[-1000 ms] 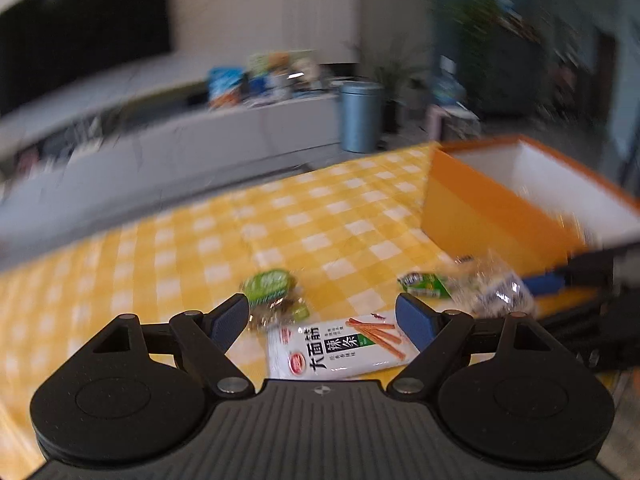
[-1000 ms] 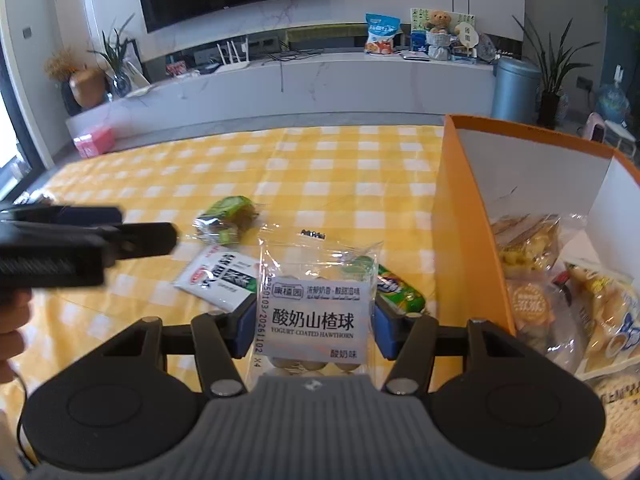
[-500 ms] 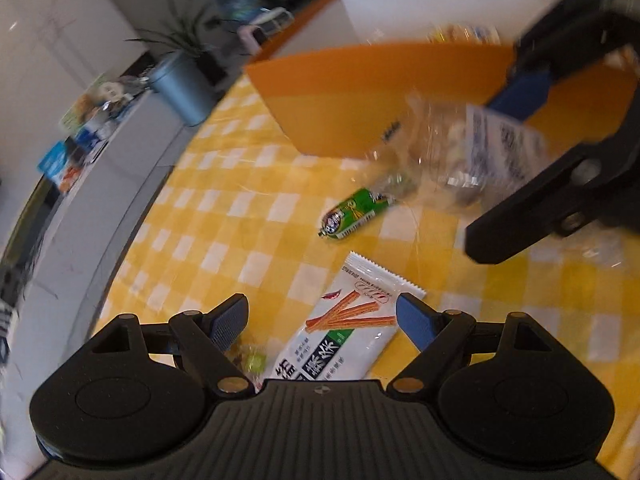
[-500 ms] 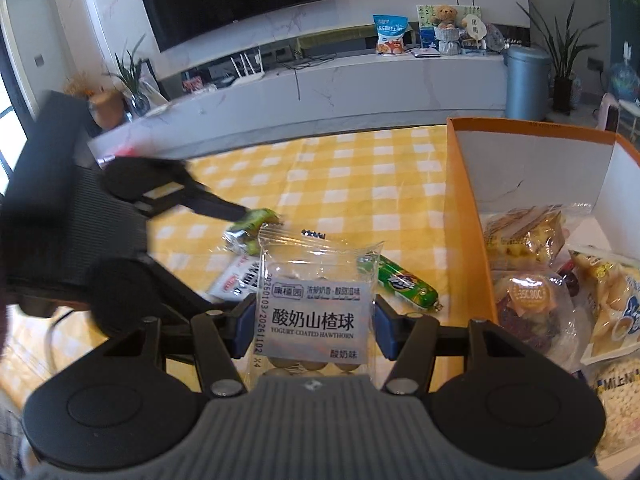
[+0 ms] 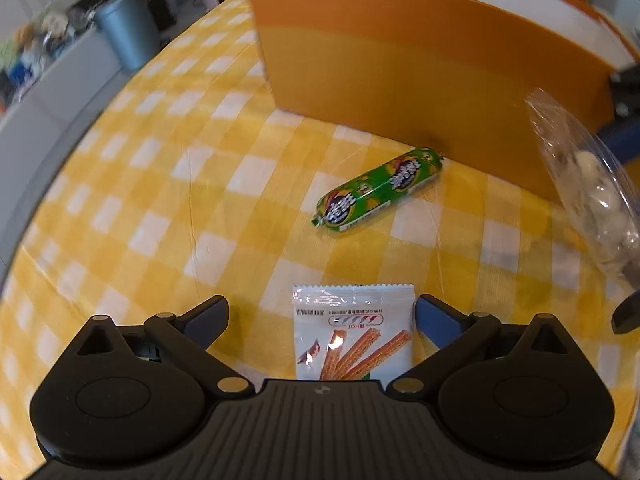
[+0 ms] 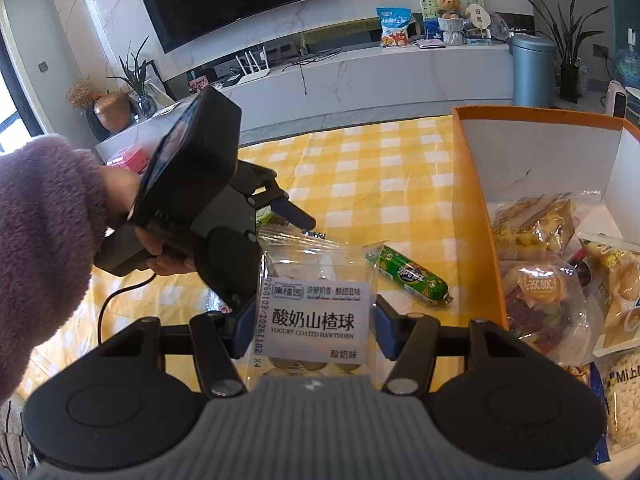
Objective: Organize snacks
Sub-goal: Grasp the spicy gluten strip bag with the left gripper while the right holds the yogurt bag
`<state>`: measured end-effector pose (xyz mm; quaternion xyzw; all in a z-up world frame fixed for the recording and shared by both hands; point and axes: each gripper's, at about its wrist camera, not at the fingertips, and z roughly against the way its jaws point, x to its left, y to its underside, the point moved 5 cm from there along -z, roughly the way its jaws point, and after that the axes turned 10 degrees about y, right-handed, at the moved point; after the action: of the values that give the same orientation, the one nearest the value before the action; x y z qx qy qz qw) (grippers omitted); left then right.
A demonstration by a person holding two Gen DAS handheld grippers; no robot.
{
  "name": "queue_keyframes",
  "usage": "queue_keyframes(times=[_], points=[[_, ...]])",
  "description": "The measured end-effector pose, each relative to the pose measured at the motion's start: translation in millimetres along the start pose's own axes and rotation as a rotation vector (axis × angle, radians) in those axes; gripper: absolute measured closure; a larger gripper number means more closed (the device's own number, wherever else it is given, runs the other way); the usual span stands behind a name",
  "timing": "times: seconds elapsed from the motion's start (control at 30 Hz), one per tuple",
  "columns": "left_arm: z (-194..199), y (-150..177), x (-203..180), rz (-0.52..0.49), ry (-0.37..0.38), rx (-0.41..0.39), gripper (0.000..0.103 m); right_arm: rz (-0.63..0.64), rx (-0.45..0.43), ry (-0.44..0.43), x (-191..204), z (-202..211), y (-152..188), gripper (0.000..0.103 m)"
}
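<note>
The left gripper (image 5: 321,318), jaws just opening wide, is dipping over the spicy-stick packet (image 5: 354,334) on the checked cloth; closing crooked risks crumpling the packet. The right gripper (image 6: 308,326) is clamping the hawthorn bag (image 6: 316,320) beside the orange box (image 6: 474,216). A second ago the left was pointing roomward.

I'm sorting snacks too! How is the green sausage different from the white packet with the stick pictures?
The green sausage is a round tube; the white packet is flat. The sausage lies slanted by the orange box; the packet lies between the open left gripper fingers, untouched. Both rest on the checked cloth.
</note>
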<state>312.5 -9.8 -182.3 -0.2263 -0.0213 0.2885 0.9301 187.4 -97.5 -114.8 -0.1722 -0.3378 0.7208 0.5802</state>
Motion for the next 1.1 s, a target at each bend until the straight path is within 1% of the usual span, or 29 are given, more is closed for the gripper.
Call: queue_keyframes(times=[0.07, 0.1, 0.23, 0.27, 0.33, 0.4, 0.5, 0.67, 0.7, 0.73, 0.8, 0.87, 0.9, 0.97, 1.07, 1.1], points=[[1, 5, -1, 0.03, -0.012, -0.026, 0.0, 0.0, 0.002, 0.0, 0, -1, 0, 0.045], [2, 8, -5, 0.028, -0.017, -0.03, 0.0, 0.001, 0.003, 0.003, 0, -1, 0, 0.045], [9, 20, -33, -0.033, 0.05, -0.006, 0.0, -0.003, 0.004, 0.002, 0, -2, -1, 0.045], [10, 24, -38, -0.053, 0.049, -0.012, 0.0, -0.006, 0.004, 0.001, 0, -2, -1, 0.045], [14, 28, -47, -0.087, 0.018, -0.034, 0.0, -0.004, 0.004, 0.004, -1, -2, -2, 0.045], [17, 32, -51, -0.086, 0.006, -0.04, 0.0, 0.0, 0.003, 0.01, -1, -2, -2, 0.045], [17, 38, -50, -0.038, 0.015, -0.042, 0.0, 0.004, 0.002, 0.014, -1, -2, -1, 0.045], [17, 41, -46, 0.035, 0.001, -0.059, 0.0, -0.002, 0.003, 0.01, -1, -1, -1, 0.045], [18, 41, -45, 0.073, -0.004, -0.053, 0.0, -0.004, 0.003, 0.009, -1, -1, -1, 0.045], [19, 42, -44, 0.133, -0.01, -0.043, 0.0, -0.005, 0.003, 0.009, -1, -2, -2, 0.045], [22, 42, -48, 0.208, -0.047, -0.032, 0.0, -0.006, 0.004, 0.008, -2, -2, -2, 0.045], [28, 43, -58, 0.253, -0.098, -0.044, 0.0, -0.009, 0.003, 0.008, -2, -2, -2, 0.045], [31, 44, -64, 0.268, -0.131, -0.057, 0.003, -0.01, 0.002, 0.007, -3, -2, -2, 0.045], [33, 44, -77, 0.282, -0.197, -0.079, 0.018, -0.012, 0.0, 0.007, -3, -2, -2, 0.045], [37, 46, -94, 0.333, -0.287, -0.106, 0.029, -0.014, -0.003, 0.007, -3, -2, -2, 0.045], [38, 46, -96, 0.361, -0.303, -0.116, 0.031, -0.01, -0.002, 0.009, -2, -2, -1, 0.045]])
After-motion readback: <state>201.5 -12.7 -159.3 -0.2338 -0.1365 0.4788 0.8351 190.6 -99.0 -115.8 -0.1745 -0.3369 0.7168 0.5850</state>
